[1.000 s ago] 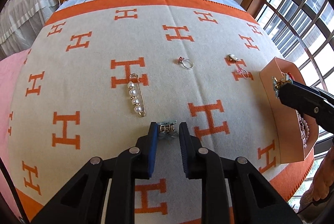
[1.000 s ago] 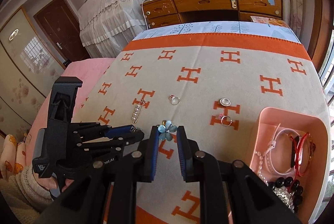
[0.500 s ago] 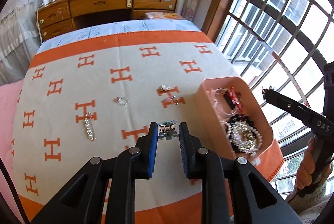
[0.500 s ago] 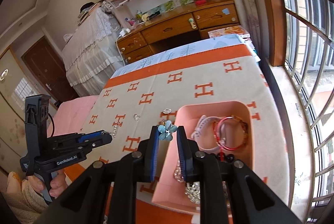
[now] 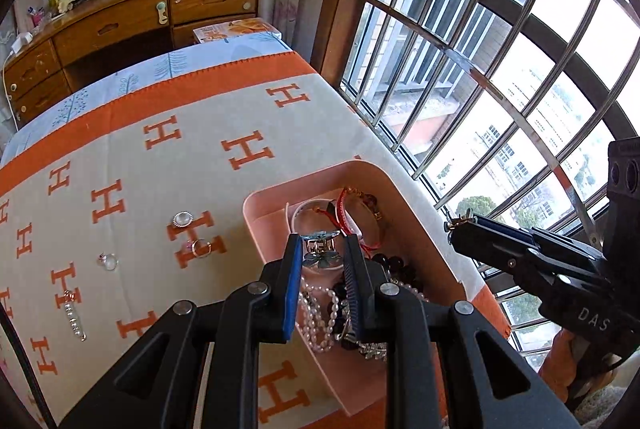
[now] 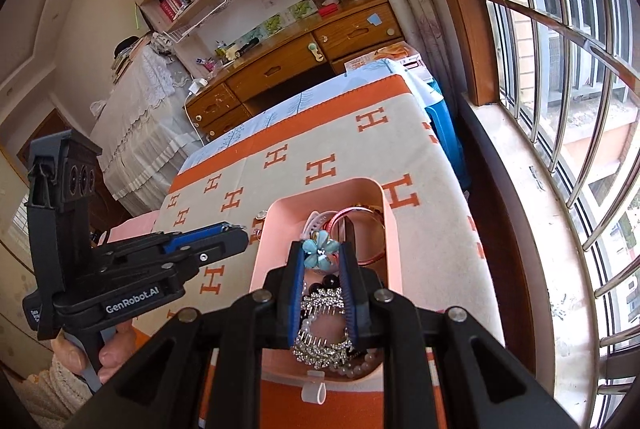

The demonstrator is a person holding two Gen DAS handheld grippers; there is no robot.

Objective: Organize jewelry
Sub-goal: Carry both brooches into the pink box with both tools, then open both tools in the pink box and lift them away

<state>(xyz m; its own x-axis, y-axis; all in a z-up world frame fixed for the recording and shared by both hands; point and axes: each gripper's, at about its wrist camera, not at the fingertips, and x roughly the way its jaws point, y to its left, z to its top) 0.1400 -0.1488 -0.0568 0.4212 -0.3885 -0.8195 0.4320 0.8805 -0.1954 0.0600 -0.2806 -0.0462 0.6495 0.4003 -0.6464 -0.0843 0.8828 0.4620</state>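
Two grippers over one pink tray point(image 5: 400, 185), each clamped on a flower clip: left gripper point(image 5: 320, 245) shut on a teal claw clip point(image 5: 320, 253), right gripper point(image 6: 320, 249) shut on a blue flower clip point(image 6: 319, 249), both clips pinched at the very fingertips and held in the air above the tray's contents. Directly beneath the left jaws, a pearl strand point(image 5: 316, 313) and dark beads; beneath the right jaws, a rhinestone comb point(image 6: 324, 301); just past both sets of fingertips, a red bangle point(image 6: 372, 225) against the tray's far wall. Well to the left of the left jaws, on the orange-and-cream blanket point(image 5: 180, 169), a round brooch point(image 5: 183, 219), a ring point(image 5: 200, 248), a second ring point(image 5: 107, 261) and a pearl pin point(image 5: 74, 315), all apart from one another, with wide bare blanket ahead as far as the orange border. To the right of the jaws, only a narrow strip of blanket between the tray's wall and the blanket's edge, then the barred window point(image 5: 480, 69). Seen from the left wrist, right gripper off to the right of the tray, out past its wall; seen from the right wrist, left gripper off to the left, beside the tray's near-left corner.
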